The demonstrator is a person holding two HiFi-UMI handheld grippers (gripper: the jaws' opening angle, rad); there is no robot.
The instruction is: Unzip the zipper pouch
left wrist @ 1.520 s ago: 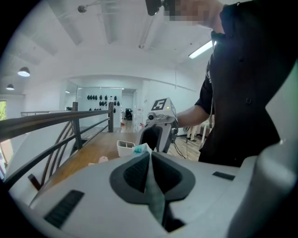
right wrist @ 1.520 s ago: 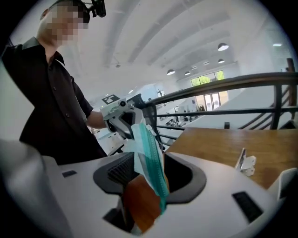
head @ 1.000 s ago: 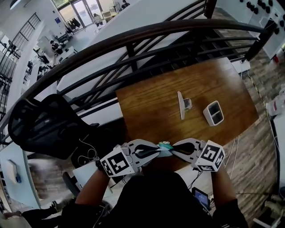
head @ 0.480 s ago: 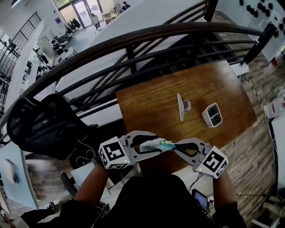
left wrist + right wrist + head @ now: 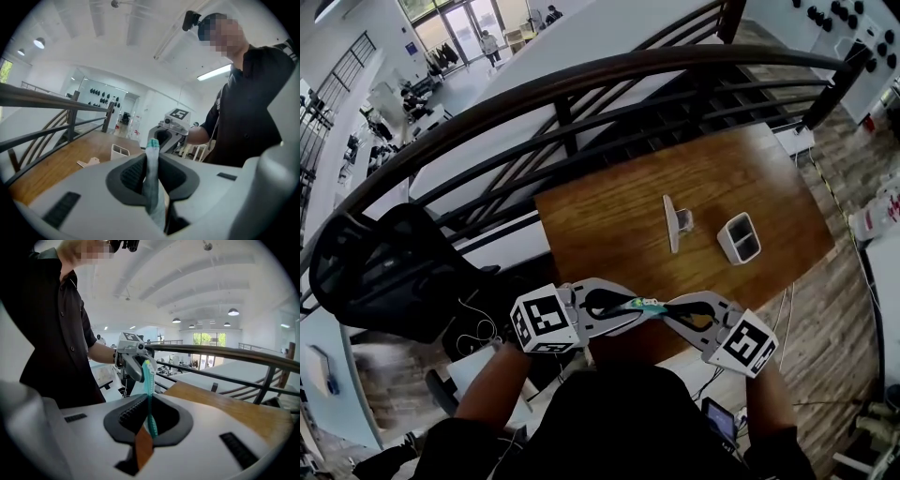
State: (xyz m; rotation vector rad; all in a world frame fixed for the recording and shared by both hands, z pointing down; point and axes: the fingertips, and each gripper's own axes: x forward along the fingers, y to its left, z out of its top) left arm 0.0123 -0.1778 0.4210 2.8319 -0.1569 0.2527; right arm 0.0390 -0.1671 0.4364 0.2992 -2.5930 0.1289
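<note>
You stand at a brown wooden table (image 5: 609,211) beside a dark curved railing (image 5: 581,80) above an open hall. The small grey fabric zipper pouch (image 5: 645,306), edged by a teal zipper (image 5: 149,394), hangs in the air over the table's near edge, stretched between your two grippers. The left gripper (image 5: 628,310) has just been closing its jaws, and they pinch the pouch's grey end. The right gripper (image 5: 667,310) is clamped on the teal zipper; whether it has the pull tab I cannot tell. You seem to be setting your hold before the pull. Next, hold the left firm and draw the right away along the teeth. Farther off sit a flat white stand (image 5: 672,223) and a white two-slot holder (image 5: 739,237).
</note>
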